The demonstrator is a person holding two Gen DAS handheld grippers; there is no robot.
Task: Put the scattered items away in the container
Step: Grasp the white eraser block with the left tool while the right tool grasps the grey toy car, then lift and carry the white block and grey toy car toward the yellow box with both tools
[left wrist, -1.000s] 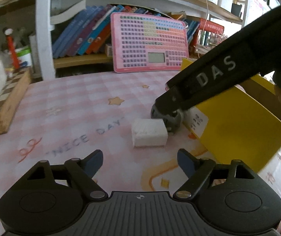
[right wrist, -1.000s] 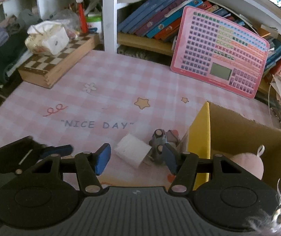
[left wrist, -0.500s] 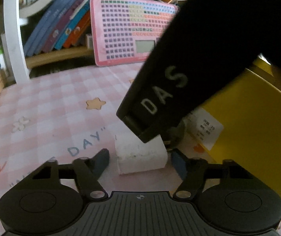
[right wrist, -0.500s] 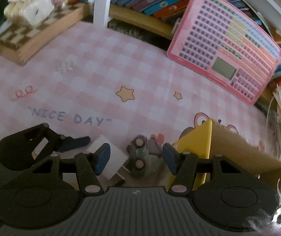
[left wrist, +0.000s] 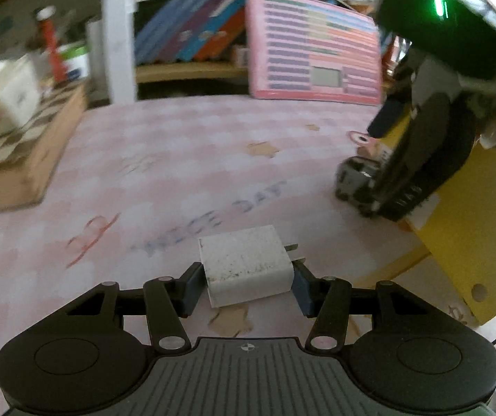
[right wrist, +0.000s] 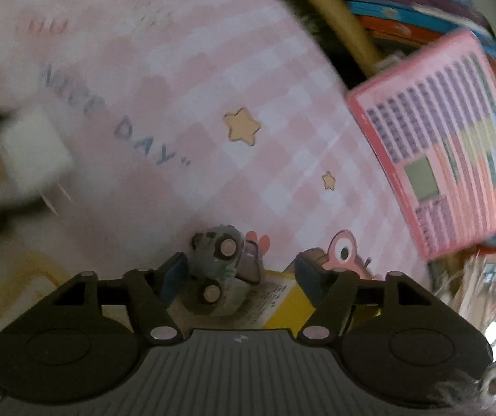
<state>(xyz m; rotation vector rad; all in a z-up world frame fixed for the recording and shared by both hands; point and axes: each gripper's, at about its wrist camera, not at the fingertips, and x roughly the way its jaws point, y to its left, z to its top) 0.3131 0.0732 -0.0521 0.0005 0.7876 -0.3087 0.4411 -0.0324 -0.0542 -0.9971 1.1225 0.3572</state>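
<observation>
A white plug-in charger (left wrist: 248, 265) with two metal prongs sits between the blue pads of my left gripper (left wrist: 246, 286), which is shut on it just above the pink mat. It shows blurred in the right wrist view (right wrist: 31, 150). A small grey toy car (right wrist: 218, 270) lies against the yellow box (left wrist: 470, 239). My right gripper (right wrist: 239, 279) is open with the car between its fingers, the left pad close to it. In the left wrist view the right gripper (left wrist: 400, 187) comes down over the car (left wrist: 355, 182).
A pink keyboard toy (left wrist: 314, 59) leans on the bookshelf at the back. A wooden chessboard box (left wrist: 22, 152) with a tissue pack stands at the left. The pink checked mat (left wrist: 164, 159) covers the table. The yellow box corner (right wrist: 282, 298) lies under the right gripper.
My left gripper closed on the white charger and pulled it back left, away from the car. My right gripper tilted and dropped around the toy car, staying open.
</observation>
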